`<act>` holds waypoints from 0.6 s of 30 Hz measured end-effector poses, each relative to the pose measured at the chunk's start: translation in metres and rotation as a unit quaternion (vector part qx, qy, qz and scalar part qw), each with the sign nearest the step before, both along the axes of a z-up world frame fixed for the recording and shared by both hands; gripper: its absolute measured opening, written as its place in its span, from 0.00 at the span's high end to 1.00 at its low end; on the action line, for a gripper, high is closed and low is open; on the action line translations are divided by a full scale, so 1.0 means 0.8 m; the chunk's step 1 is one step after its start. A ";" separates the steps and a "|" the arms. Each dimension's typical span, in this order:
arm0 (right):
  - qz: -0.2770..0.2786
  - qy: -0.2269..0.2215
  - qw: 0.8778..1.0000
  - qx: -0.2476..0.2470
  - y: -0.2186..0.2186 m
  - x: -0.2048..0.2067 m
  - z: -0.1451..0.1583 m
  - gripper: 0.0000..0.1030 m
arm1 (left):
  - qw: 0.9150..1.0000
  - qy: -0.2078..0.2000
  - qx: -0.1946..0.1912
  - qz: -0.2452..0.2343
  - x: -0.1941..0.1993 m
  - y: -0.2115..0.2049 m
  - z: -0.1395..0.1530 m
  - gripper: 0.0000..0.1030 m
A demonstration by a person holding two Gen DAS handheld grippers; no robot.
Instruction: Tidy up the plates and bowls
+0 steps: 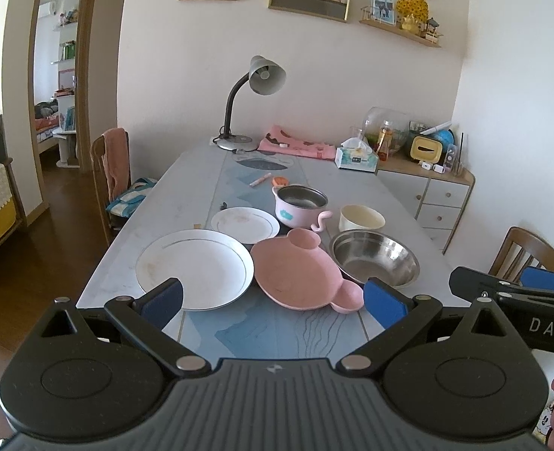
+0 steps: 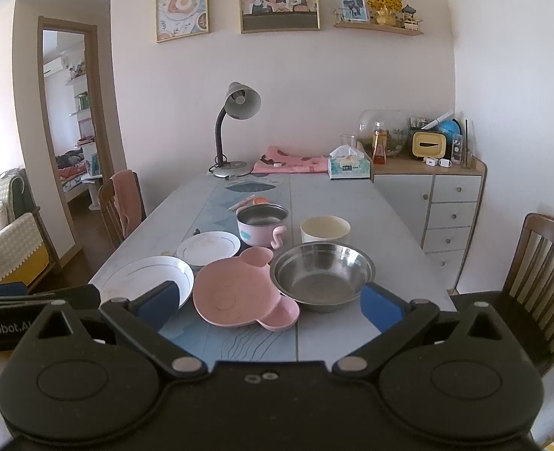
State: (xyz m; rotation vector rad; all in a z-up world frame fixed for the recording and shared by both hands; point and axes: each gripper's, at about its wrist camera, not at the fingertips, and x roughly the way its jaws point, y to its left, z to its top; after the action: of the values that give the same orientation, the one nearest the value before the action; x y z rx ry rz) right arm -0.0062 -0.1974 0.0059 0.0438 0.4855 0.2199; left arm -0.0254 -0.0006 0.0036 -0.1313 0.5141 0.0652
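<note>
Hovering short of the table's near edge, I held my left gripper spread wide and empty, and my right gripper likewise spread with nothing between its pads. From left to right the dishes lay so: a large white round plate with a thin dark rim line, a smaller white plate behind it, a pink bear-shaped plastic plate overlapping both white plates' edges, a pink pot with a steel lining, a cream plastic bowl, and a wide stainless steel bowl nearest the right. I judged the overlap the main risk: lifting the large plate could drag the pink one off the edge. My own fingers hid the plate's near rim, and whether the steel bowl touched the pink plate I could not tell.
</note>
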 end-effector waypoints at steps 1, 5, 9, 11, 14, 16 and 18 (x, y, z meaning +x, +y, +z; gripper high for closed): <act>0.001 0.000 1.000 0.000 0.001 0.000 0.000 0.00 | 1.000 -0.001 0.002 0.001 -0.001 0.000 0.001 0.00; 0.005 -0.002 1.000 -0.003 0.006 0.000 0.003 0.00 | 1.000 -0.002 0.001 0.004 -0.003 0.003 0.002 0.00; 0.021 -0.004 1.000 -0.007 0.015 0.000 0.004 0.00 | 1.000 0.003 0.000 0.014 -0.003 0.014 0.003 0.00; 0.032 -0.007 0.999 -0.011 0.021 0.002 0.006 0.00 | 1.000 0.007 -0.002 0.019 -0.001 0.019 0.002 0.00; 0.049 -0.015 0.998 -0.019 0.030 0.008 0.010 0.00 | 1.000 0.014 -0.006 0.026 0.007 0.026 0.000 0.00; 0.061 -0.022 0.998 -0.025 0.037 0.014 0.011 0.00 | 1.000 0.013 -0.002 0.028 0.015 0.029 -0.002 0.00; 0.072 -0.025 0.997 -0.029 0.042 0.021 0.010 0.00 | 0.999 0.013 -0.001 0.036 0.022 0.033 -0.005 0.00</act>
State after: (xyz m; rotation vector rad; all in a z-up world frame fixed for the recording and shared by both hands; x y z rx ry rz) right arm 0.0110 -0.1638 0.0136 -0.0532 0.4452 0.3465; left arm -0.0074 0.0258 -0.0001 -0.1508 0.5356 0.1359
